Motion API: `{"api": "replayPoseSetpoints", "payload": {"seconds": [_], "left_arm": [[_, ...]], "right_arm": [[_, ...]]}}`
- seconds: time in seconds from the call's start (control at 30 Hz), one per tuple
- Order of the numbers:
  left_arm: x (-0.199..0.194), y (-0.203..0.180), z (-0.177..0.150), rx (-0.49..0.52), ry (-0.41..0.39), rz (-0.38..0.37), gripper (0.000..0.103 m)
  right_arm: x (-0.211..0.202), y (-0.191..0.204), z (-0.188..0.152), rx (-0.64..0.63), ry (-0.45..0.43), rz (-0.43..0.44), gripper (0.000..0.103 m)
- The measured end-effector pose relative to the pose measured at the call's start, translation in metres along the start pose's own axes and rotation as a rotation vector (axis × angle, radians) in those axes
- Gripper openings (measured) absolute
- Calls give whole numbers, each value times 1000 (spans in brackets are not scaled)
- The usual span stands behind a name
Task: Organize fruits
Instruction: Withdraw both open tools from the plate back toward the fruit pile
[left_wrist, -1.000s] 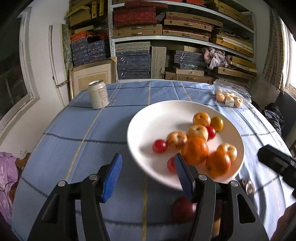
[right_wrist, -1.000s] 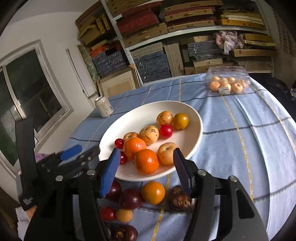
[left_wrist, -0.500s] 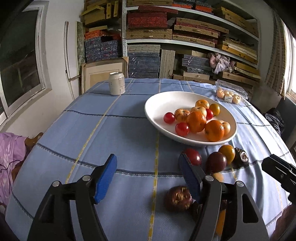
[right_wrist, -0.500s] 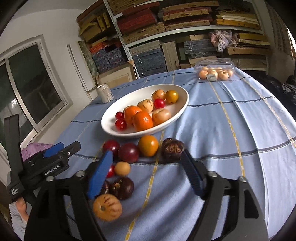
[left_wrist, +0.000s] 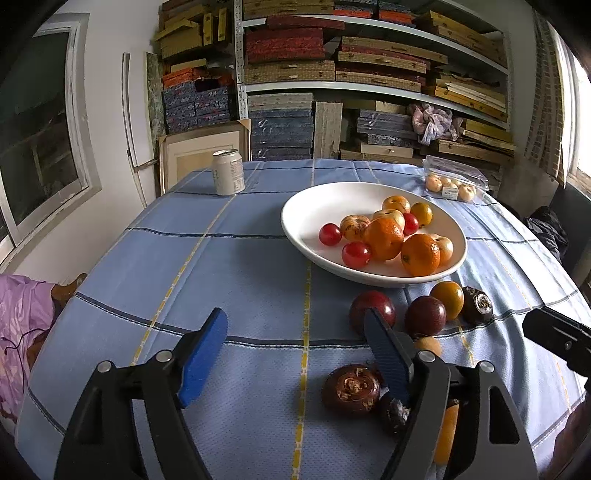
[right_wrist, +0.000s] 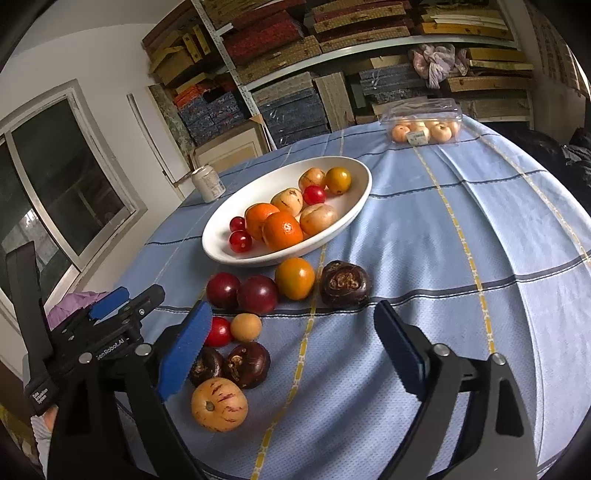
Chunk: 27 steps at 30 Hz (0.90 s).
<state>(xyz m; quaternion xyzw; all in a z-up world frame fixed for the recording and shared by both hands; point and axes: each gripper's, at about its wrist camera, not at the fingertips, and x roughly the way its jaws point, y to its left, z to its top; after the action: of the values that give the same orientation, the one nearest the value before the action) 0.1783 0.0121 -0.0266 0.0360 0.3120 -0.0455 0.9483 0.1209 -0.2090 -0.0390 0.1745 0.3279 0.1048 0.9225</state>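
Blue tablecloth (right_wrist: 424, 236) fruits (right_wrist: 258, 293) lie ahead of both just-spreading, empty grippers (right_wrist: 291, 341) (left_wrist: 295, 343).

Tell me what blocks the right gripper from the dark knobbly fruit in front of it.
Nothing visible. The right gripper, jaws just opened and empty, faces the knobbly fruit across bare tablecloth. An orange fruit sits close on its left, near the bowl.

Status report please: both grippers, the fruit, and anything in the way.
Left gripper and right gripper open, empty, jaws just widened. White bowl part filled; loose fruit waits on the tablecloth. Nothing blocking.
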Motion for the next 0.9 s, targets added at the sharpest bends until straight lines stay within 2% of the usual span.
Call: {"api": "replayPoseSetpoints", "payload": {"seconds": [0.23, 0.3, 0.5, 0.7, 0.8, 0.9], "left_arm": [[3, 1, 0, -4, 23, -23, 85], [3, 9, 2, -36, 28, -35, 86], [12, 28, 0, -105, 93, -93, 86], [11, 16, -6, -53, 122, -151, 86], [17, 10, -12, -24, 156, -144, 86], [19, 5, -18, 2, 178, -128, 86]], "right_arm": [[4, 15, -9, -67, 40, 0, 90], [3, 18, -11, -84, 42, -2, 94], [0, 21, -16, -104, 47, 14, 94], [-4, 24, -19, -114, 49, 38, 94], [-7, 20, -21, -95, 55, 64, 94], [-19, 7, -17, -38, 11, 65, 95]]}}
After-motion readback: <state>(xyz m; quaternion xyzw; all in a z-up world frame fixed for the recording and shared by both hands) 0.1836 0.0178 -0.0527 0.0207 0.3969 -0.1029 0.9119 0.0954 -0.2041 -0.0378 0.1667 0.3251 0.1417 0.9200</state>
